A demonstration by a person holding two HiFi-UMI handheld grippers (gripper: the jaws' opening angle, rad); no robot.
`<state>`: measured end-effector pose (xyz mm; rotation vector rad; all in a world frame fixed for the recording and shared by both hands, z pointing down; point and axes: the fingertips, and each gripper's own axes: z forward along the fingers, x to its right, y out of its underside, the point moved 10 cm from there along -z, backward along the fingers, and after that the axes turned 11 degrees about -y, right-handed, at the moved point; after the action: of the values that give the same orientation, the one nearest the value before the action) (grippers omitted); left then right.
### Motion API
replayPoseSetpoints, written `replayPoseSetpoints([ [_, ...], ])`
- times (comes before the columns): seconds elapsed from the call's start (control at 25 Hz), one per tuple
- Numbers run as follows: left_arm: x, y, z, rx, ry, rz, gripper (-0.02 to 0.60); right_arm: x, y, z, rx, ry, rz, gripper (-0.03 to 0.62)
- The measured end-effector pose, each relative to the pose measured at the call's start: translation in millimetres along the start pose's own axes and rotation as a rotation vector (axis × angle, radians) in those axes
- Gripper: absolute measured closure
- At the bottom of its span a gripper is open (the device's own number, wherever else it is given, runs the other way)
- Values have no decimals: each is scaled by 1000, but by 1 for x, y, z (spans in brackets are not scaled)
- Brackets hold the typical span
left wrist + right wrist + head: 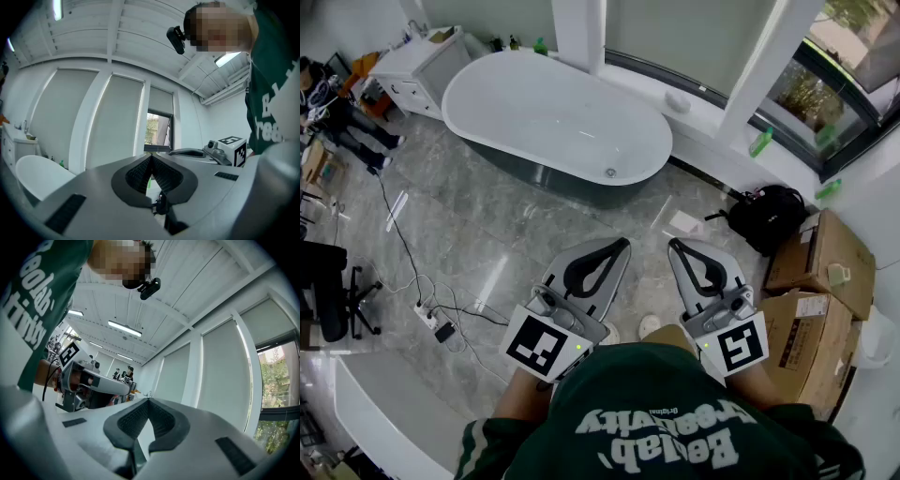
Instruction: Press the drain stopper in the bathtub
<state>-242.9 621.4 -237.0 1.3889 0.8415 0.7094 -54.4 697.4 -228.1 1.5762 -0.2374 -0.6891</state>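
A white oval bathtub (516,89) stands on the marble floor ahead of me. Its round metal drain stopper (610,172) sits at the near right end of the tub's bottom. My left gripper (622,245) and right gripper (676,245) are held level side by side, well short of the tub, over the floor. Both are shut, jaws closed tip to tip with nothing between them. In the left gripper view the left gripper (150,157) points at the window wall, with the tub's rim (33,176) at the lower left. The right gripper (148,401) also faces that wall.
Cardboard boxes (820,258) and a black bag (772,217) stand at the right. A power strip with cables (431,319) lies on the floor at the left, next to a black office chair (333,295). A white cabinet (417,70) stands beyond the tub's far end.
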Motion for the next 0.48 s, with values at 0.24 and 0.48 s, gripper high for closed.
replayPoseSetpoints([
  [0.24, 1, -1, 3, -4, 4, 6, 571, 0, -2, 1, 17, 16, 4, 580],
  [0.48, 11, 2, 12, -2, 17, 18, 572, 4, 1, -10, 32, 40, 19, 580],
])
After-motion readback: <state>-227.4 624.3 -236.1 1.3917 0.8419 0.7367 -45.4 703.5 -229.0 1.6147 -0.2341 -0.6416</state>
